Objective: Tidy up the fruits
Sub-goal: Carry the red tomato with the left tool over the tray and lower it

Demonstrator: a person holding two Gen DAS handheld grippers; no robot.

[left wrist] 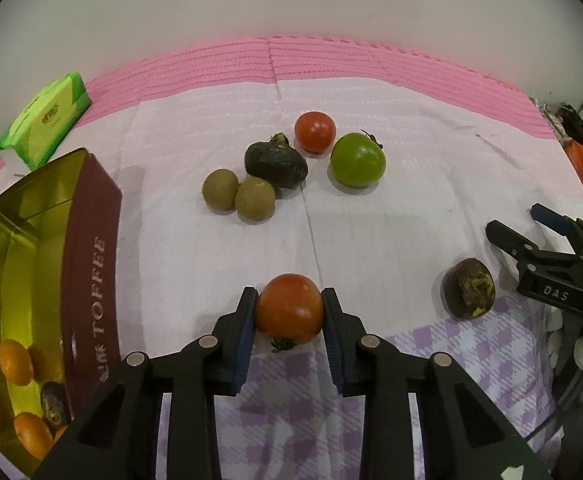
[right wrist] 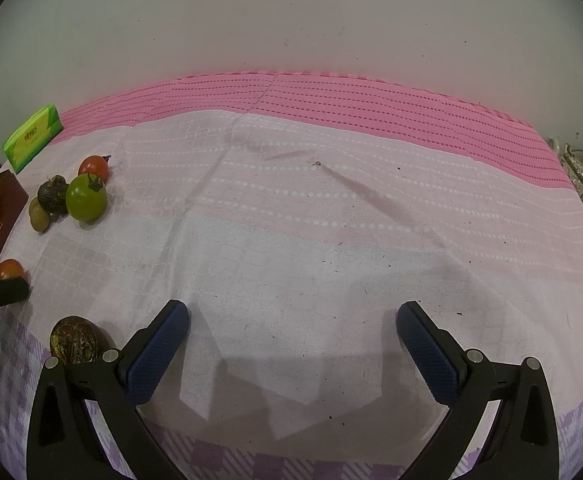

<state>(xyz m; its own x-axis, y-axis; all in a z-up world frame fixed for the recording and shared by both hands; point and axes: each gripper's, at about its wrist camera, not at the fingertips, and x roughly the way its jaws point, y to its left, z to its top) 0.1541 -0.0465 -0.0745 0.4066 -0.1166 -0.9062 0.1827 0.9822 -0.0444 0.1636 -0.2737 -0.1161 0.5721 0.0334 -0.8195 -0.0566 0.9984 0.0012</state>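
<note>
Tomato (left wrist: 289,307), orange-red, clamped between left gripper (left wrist: 289,312) pads; right gripper (right wrist: 292,338) spread wide over pink cloth (right wrist: 311,248), holding nothing.

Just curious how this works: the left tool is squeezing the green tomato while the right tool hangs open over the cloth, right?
Not quite: the left tool is squeezing a red tomato, as the left wrist view shows. The green tomato lies untouched farther back. The right tool does hang open.
</note>
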